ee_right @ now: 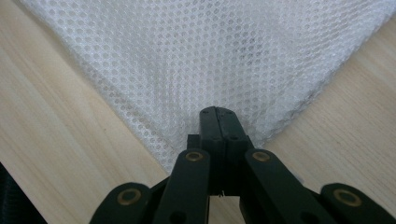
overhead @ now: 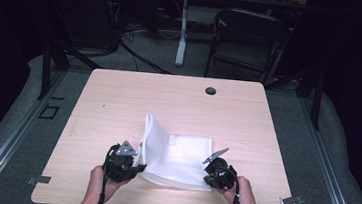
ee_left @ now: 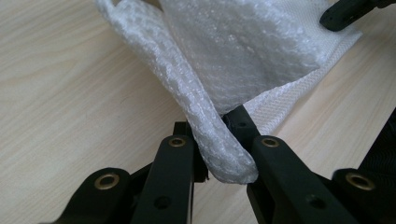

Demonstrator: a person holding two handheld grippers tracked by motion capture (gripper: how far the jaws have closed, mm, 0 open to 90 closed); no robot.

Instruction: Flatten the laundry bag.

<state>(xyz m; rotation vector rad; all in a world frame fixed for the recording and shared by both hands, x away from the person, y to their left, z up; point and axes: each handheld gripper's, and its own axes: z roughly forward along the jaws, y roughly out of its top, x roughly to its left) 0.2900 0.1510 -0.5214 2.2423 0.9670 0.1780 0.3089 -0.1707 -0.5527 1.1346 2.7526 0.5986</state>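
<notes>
A white mesh cloth lies on the wooden table, its left side folded up and over. My left gripper is at the cloth's near left corner. In the left gripper view a rolled edge of the cloth runs between the jaws, and the left gripper is shut on it. My right gripper is at the near right corner. In the right gripper view the right gripper has its jaws pressed together on the corner of the mesh, which fans out flat ahead.
A black round grommet sits near the table's far edge. Metal clips stick out at the near corners. A folding chair and a white stand are beyond the table. The right gripper's jaw tip shows in the left gripper view.
</notes>
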